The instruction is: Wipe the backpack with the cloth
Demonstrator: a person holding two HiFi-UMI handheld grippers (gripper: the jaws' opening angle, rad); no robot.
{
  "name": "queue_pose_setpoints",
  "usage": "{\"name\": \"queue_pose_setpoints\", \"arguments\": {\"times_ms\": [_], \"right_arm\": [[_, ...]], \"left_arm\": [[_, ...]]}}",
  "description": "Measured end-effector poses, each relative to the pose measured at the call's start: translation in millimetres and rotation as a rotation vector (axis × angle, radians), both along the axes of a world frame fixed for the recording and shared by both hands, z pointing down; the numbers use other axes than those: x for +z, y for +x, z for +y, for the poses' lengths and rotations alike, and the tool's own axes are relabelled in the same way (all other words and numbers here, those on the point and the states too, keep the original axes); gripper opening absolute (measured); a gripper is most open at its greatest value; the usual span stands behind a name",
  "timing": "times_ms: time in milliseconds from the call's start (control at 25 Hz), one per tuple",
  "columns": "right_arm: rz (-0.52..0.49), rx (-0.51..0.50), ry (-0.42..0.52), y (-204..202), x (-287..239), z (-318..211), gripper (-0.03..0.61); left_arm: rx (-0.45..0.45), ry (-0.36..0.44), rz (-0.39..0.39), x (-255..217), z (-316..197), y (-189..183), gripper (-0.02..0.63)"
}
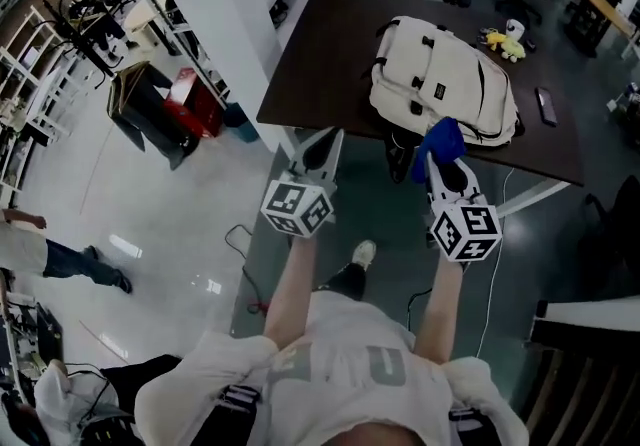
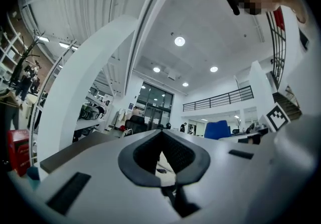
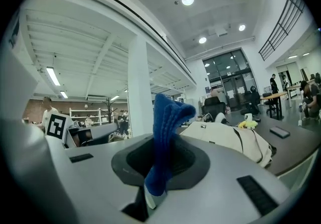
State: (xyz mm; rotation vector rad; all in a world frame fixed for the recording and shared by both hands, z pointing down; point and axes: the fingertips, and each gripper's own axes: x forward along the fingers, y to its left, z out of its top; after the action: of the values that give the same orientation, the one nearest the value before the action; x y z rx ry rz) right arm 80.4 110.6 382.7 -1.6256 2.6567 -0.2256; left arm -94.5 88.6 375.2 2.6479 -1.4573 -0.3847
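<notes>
A cream backpack with black trim lies flat on the dark table; it also shows in the right gripper view as the backpack, ahead and to the right. My right gripper is shut on a blue cloth, which sticks up from the jaws as the cloth. The cloth hangs just short of the backpack's near edge, not touching it. My left gripper is shut with nothing in it, near the table's front edge and left of the backpack. In its own view the left gripper has its pads together.
A yellow toy and a white cup sit at the table's far right, a dark flat device near the right edge. A white pillar and a red box stand left of the table. A person walks at left.
</notes>
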Motion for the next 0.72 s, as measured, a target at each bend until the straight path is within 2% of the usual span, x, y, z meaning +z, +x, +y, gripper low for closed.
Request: {"name": "queue_pose_setpoints", "arguments": {"times_ms": [120, 280, 400, 600, 720], "right_arm": [[0.025, -0.028, -0.022, -10.5, 4.3, -68.2, 0.043], [0.039, -0.082, -0.112, -32.1, 32.7, -132.4, 0.043], [-0.014, -0.155, -0.206, -53.5, 64.9, -155.5, 0.043], [-0.164, -0.249, -0.38, -86.1, 116.1, -184.2, 0.043], [-0.115, -0.249, -0.462, -95.0, 147.1, -197.4, 0.043]], "left_arm": [[-0.02, -0.002, 0.011, 3.8, -66.9, -6.5, 0.005], [-0.03, -0.025, 0.03, 16.6, -131.4, -5.1, 0.005], [-0.039, -0.057, 0.031, 37.9, -159.4, 2.1, 0.005], [-0.035, -0.166, 0.008, 79.0, -185.7, 16.9, 0.005], [-0.045, -0.204, -0.001, 91.7, -195.7, 20.3, 0.005]]}}
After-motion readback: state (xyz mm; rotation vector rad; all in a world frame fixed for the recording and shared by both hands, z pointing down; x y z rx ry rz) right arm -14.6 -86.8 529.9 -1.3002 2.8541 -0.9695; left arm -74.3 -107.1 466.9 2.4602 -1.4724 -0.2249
